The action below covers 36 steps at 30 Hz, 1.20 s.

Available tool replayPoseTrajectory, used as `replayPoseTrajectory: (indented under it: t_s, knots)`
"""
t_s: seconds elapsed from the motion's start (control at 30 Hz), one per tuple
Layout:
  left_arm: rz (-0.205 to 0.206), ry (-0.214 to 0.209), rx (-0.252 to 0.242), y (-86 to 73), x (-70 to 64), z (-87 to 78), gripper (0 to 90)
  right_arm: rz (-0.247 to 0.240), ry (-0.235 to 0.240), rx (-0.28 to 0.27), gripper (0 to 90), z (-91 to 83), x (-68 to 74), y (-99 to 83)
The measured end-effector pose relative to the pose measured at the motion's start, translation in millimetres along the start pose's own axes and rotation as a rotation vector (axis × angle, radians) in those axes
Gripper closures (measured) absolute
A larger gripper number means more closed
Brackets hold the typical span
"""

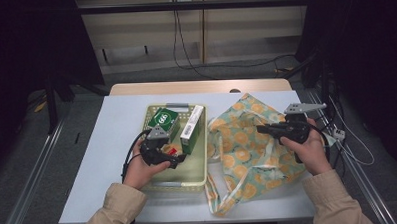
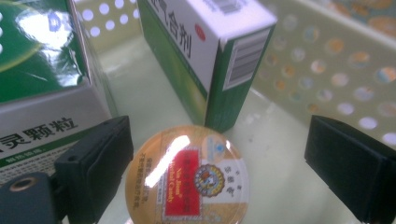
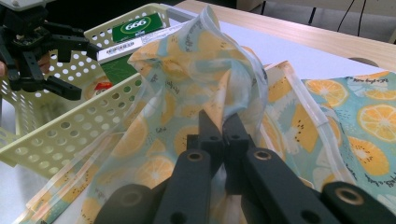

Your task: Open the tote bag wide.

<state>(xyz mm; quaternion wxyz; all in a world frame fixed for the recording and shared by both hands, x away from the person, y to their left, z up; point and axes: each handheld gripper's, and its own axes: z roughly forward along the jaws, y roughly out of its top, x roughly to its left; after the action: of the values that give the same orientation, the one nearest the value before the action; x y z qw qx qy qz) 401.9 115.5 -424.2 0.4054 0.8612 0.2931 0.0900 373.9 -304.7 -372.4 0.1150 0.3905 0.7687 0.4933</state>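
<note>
Where the person's sleeves enter the high view, the left hand (image 1: 141, 169) holds the left gripper (image 1: 174, 155) low inside the pale yellow basket (image 1: 181, 181). Its jaws stand wide apart, one on each side of a small round tin (image 2: 187, 177) with a red label, which rests on the basket floor; neither jaw is seen touching it. Just beyond the tin stand a tall white and green box (image 2: 210, 56) and a larger green box (image 2: 42, 70), both in the basket. To the right, on the white table (image 1: 112, 145), lies the orange-print cloth bag (image 1: 248, 150), just beside the basket. The right gripper (image 3: 223, 126) has its jaws clamped together on a fold of the bag, lifting the cloth into a peak.
</note>
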Motion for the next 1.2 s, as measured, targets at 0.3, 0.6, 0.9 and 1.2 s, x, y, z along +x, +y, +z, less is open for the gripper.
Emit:
replayPoseTrajectory:
  t_s: [0.3,0.6,0.9,1.2]
  knots:
    - [-0.032,0.047,0.128,-0.6,5.1,13.3,8.9,0.001,0.007,0.002,90.0,1.2,0.3,-2.1]
    - [-0.040,0.068,0.230,-3.2,3.3,23.6,13.9,-0.001,0.012,-0.004,90.0,-0.1,0.0,-2.3]
    - [-0.073,0.096,0.219,-1.9,2.7,17.5,20.6,0.009,0.015,0.000,90.0,0.2,-1.4,-5.8]
    - [-0.101,0.072,0.103,8.9,3.7,-3.0,20.7,0.013,0.013,-0.006,90.0,-0.5,-3.0,-5.8]
